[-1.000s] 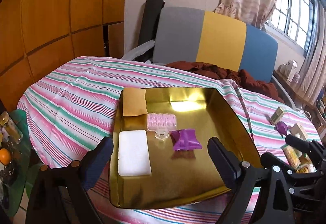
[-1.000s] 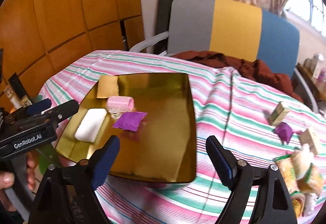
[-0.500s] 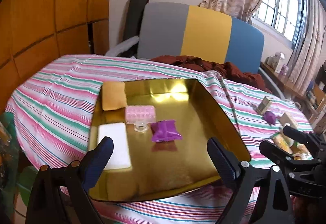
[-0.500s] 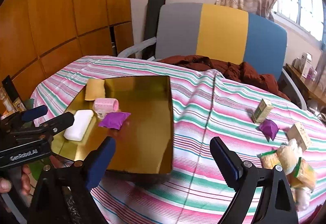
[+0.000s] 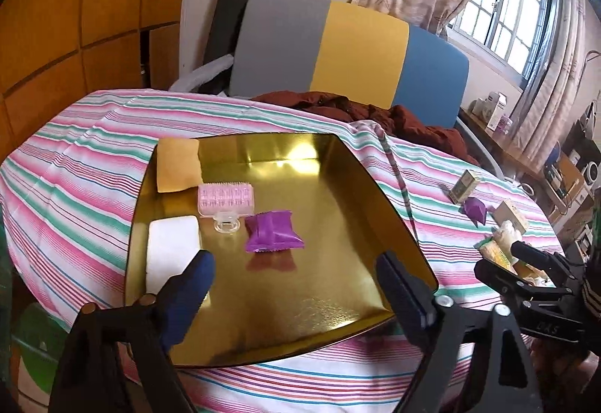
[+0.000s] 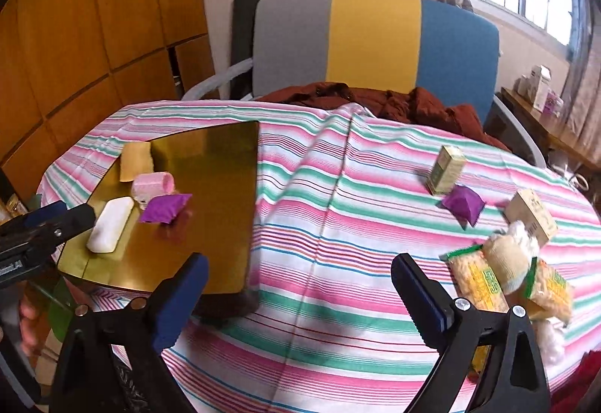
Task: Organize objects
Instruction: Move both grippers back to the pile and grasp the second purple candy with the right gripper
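**Both claws wide apart above the striped table**

Our left claw (image 5: 293, 278) hangs wide apart over the near edge of the gold tray (image 5: 338, 187), holding nothing. On the tray's left side lie a white bar (image 5: 171, 247), a tan pad (image 5: 177, 169), a pink brush (image 5: 225, 199) and a purple packet (image 5: 272, 232). Our right claw (image 6: 298, 278) is wide apart too, over bare striped table (image 6: 338, 225) between the tray and a pile of snacks (image 6: 507, 274).

The right gripper (image 5: 541, 304) body reads "DXS".
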Demonstrator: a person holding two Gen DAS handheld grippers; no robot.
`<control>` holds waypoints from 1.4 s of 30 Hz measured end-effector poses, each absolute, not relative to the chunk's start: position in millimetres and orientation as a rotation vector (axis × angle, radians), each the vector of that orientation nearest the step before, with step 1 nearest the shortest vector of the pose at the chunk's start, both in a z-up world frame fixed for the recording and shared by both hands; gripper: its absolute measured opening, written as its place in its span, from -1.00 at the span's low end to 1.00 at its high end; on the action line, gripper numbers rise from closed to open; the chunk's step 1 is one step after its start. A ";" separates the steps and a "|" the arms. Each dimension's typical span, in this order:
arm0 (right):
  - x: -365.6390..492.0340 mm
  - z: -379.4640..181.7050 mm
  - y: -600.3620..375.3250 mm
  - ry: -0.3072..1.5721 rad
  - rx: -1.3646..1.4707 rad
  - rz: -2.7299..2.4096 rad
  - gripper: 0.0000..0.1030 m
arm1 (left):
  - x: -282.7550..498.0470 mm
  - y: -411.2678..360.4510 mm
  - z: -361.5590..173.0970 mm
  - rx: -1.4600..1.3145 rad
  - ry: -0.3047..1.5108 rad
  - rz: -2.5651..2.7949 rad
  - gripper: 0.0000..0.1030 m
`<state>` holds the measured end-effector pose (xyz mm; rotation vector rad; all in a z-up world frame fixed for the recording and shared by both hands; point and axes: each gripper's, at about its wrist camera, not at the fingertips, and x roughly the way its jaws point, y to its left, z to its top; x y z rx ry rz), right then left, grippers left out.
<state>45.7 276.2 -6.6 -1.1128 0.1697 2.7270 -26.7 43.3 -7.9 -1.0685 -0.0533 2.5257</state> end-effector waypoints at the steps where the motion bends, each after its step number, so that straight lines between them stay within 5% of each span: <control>1: 45.8 -8.1 278.5 0.177 -1.120 2.725 0.91 | -27.1 43.7 -8.5 -1.072 -0.057 2.524 0.69; 23: 61.7 -12.0 402.5 0.500 -1.163 2.538 0.91 | -25.0 100.2 0.7 -1.033 0.017 2.355 0.68; 29: 45.5 -9.0 452.8 0.391 -1.186 2.498 0.91 | -30.4 112.3 -3.8 -1.070 0.011 2.300 0.68; 35: 0.9 -26.0 481.4 0.118 -1.394 2.522 0.58 | -32.3 124.5 -3.8 -1.063 0.026 2.248 0.66; 42: -50.0 -54.1 497.7 -0.128 -1.615 2.494 0.58 | -43.7 143.7 -4.5 -1.076 0.047 2.226 0.66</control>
